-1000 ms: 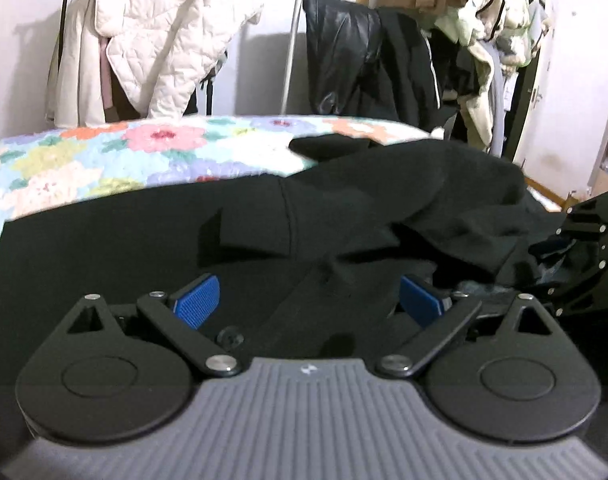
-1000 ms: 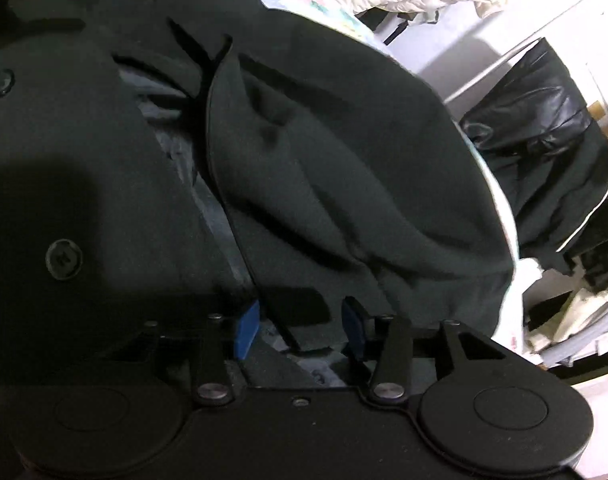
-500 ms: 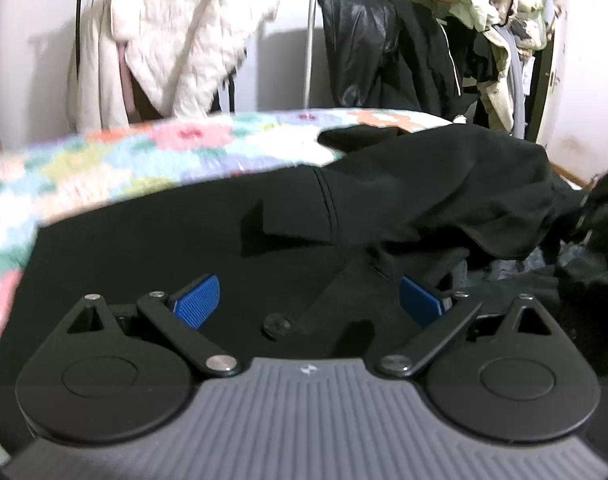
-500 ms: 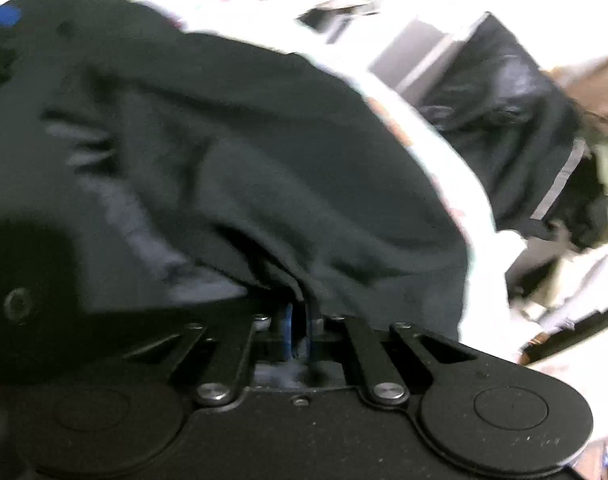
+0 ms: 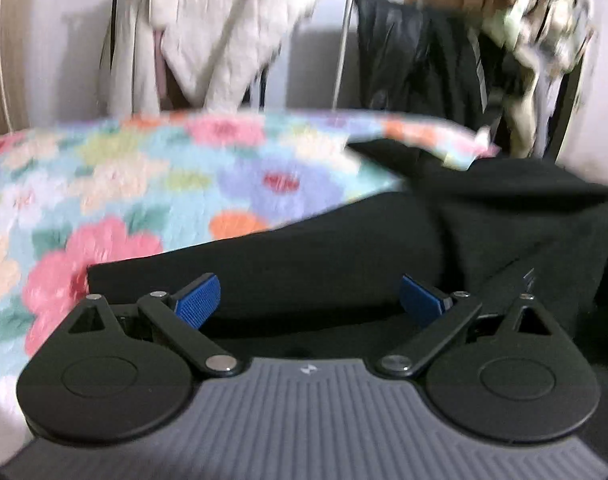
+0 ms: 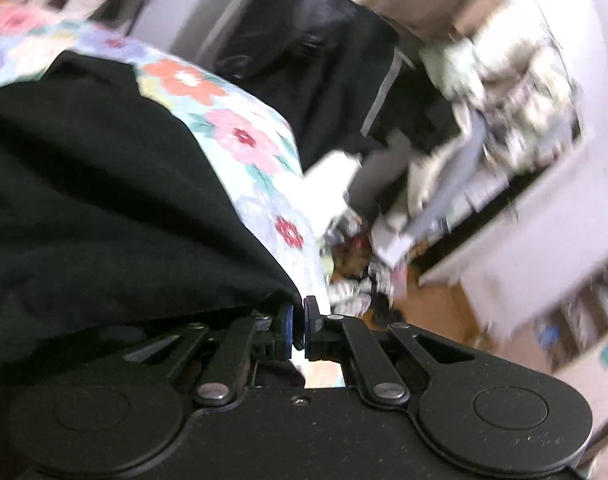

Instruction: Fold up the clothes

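A black coat (image 5: 343, 256) lies on a bed covered by a flowered quilt (image 5: 144, 184). My left gripper (image 5: 308, 300) hovers just over the coat's near edge, open, its blue pads wide apart with only cloth behind them. In the right wrist view the same black coat (image 6: 104, 200) drapes from the left down to my right gripper (image 6: 299, 328), which is shut on the coat's edge; the blue pads are pressed nearly together with the fabric's corner tucked in at their tip. The flowered quilt (image 6: 240, 136) shows beyond the coat. Both views are motion-blurred.
A clothes rack behind the bed holds a white quilted jacket (image 5: 208, 28) and a black leather jacket (image 5: 415, 60). To the right of the bed, more hanging clothes (image 6: 503, 72), clutter on a wooden floor (image 6: 435, 312) and a white wall.
My right gripper closed on the coat's edge and swung it up and to the right. The left gripper stayed open and shifted left, so more quilt shows.
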### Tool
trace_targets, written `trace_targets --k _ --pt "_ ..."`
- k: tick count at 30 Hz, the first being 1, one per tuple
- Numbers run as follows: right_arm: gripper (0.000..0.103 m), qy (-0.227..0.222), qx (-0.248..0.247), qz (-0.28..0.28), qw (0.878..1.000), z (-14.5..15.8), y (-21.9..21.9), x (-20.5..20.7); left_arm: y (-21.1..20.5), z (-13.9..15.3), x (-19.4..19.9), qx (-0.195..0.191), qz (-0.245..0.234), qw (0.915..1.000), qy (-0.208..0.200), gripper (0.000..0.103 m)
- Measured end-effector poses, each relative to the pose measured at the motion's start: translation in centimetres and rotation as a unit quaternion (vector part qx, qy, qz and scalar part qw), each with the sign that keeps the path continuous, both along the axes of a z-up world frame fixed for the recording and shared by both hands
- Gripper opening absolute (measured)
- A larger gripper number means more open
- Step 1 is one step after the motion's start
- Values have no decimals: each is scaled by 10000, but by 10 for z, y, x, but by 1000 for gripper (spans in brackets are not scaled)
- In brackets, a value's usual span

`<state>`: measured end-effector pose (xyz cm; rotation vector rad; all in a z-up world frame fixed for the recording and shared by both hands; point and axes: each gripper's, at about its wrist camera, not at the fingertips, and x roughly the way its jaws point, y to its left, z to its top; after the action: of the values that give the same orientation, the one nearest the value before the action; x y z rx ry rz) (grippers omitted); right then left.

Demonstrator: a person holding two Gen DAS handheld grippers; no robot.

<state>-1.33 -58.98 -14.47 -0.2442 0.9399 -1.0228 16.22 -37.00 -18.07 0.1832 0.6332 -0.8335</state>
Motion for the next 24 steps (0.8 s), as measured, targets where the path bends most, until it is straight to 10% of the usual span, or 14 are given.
trace_targets --k 9,16,19,24 --pt "4 -39 881 280 9957 -5 36 0 18 -26 40 658 984 9914 549 98" --pt "7 -295 858 -301 9954 17 25 -8 48 -28 66 -69 1239 9825 1392 99" --pt "36 -425 759 -133 9961 24 55 -1 47 -32 73 -283 1042 9837 1437 97" --pt "46 -859 904 158 9921 26 100 15 36 -34 73 -261 515 9943 900 13"
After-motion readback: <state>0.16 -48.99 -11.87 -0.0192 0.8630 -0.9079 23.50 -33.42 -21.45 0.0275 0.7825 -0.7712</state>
